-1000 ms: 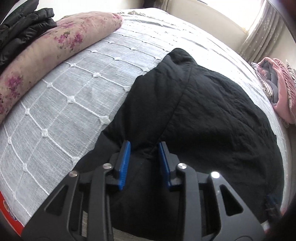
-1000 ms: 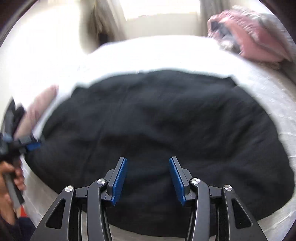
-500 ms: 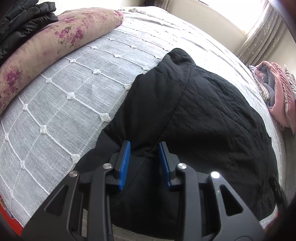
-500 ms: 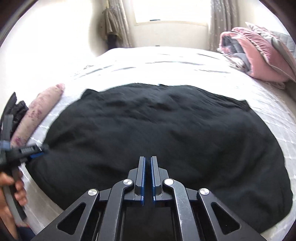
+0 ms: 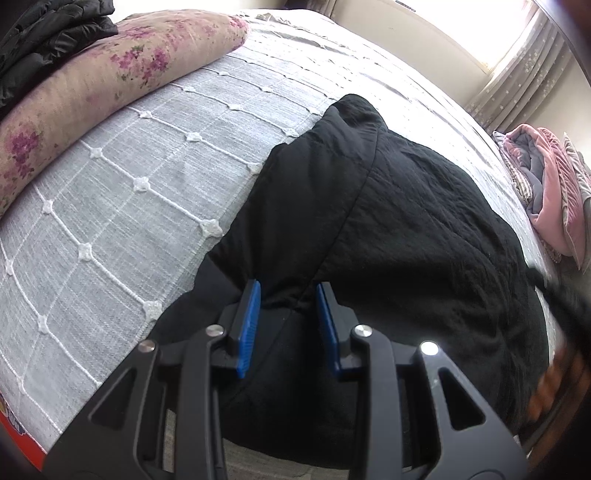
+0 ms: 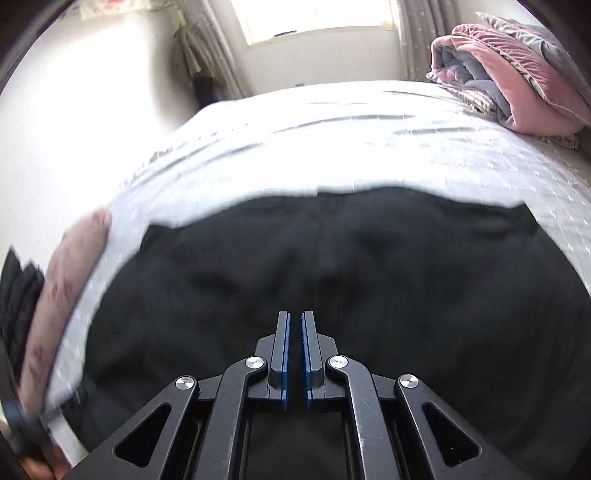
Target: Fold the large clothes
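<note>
A large black garment (image 5: 406, 229) lies spread flat on the grey quilted bed (image 5: 147, 158). It also fills the lower half of the right wrist view (image 6: 332, 266). My left gripper (image 5: 288, 291) is open, its blue pads low over the garment's near left part, with a fold line running between them. My right gripper (image 6: 295, 317) is shut, its pads nearly touching over the garment's near edge. I cannot see cloth between its pads. The right wrist view is blurred.
A floral pink pillow (image 5: 92, 88) and a black puffy coat (image 5: 44, 29) lie at the bed's left. A pink and grey blanket pile (image 6: 517, 85) sits at the far right. A window (image 6: 317, 18) and curtains stand beyond the bed.
My right gripper closed from wide open to shut and shifted over the garment, its view swinging. My left gripper stayed open in nearly the same place over the garment.
</note>
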The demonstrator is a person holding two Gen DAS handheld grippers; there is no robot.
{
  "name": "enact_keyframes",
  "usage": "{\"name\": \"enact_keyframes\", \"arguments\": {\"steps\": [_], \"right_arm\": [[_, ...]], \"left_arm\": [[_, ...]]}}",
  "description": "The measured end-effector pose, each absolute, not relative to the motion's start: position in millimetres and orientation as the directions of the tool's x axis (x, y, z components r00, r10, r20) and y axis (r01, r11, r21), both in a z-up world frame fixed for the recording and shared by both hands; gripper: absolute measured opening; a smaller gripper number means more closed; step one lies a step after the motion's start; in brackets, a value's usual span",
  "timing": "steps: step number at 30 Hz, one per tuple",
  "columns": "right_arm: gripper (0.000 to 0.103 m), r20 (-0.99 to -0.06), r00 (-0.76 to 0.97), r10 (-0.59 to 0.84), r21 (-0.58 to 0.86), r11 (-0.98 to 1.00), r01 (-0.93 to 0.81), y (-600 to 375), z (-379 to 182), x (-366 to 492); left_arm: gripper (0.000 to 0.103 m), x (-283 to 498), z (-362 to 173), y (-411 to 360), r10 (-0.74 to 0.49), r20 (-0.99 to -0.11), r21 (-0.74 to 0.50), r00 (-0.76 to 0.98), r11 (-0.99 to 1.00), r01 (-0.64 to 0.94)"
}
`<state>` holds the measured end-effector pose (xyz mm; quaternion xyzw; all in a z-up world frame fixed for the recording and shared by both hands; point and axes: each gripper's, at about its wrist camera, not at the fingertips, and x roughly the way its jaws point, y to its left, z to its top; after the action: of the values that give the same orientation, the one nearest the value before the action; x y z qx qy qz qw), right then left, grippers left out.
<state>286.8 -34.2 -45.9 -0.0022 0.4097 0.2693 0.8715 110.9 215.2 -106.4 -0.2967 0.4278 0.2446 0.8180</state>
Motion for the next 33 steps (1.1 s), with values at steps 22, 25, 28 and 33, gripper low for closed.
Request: {"name": "enact_keyframes", "arguments": {"steps": [22, 25, 28, 33], "right_arm": [[0.01, -0.732, 0.465, 0.497, 0.197, 0.809, -0.554, -89.5, -36.3, 190.4], [0.01, -0.774, 0.39, 0.499, 0.192, 0.772, -0.606, -78.1, -67.3, 171.2], [0.009, -0.777, 0.418, 0.472, 0.147, 0.78, -0.608, -67.9, -99.3, 175.8], [0.008, -0.775, 0.402, 0.488, 0.191, 0.787, -0.587, -70.1, -88.4, 181.7]], "left_arm": [[0.035, 100.9, -106.9, 227.2, 0.082, -0.816, -0.392, 0.573, 0.65, -0.652], [0.034, 100.6, -107.1, 227.1, 0.082, -0.813, -0.394, 0.576, 0.65, -0.65], [0.035, 101.7, -105.8, 221.8, 0.101, -0.816, -0.362, 0.568, 0.677, -0.641], [0.043, 97.2, -96.3, 215.0, 0.072, -0.807, -0.358, 0.586, 0.73, -0.583]]}}
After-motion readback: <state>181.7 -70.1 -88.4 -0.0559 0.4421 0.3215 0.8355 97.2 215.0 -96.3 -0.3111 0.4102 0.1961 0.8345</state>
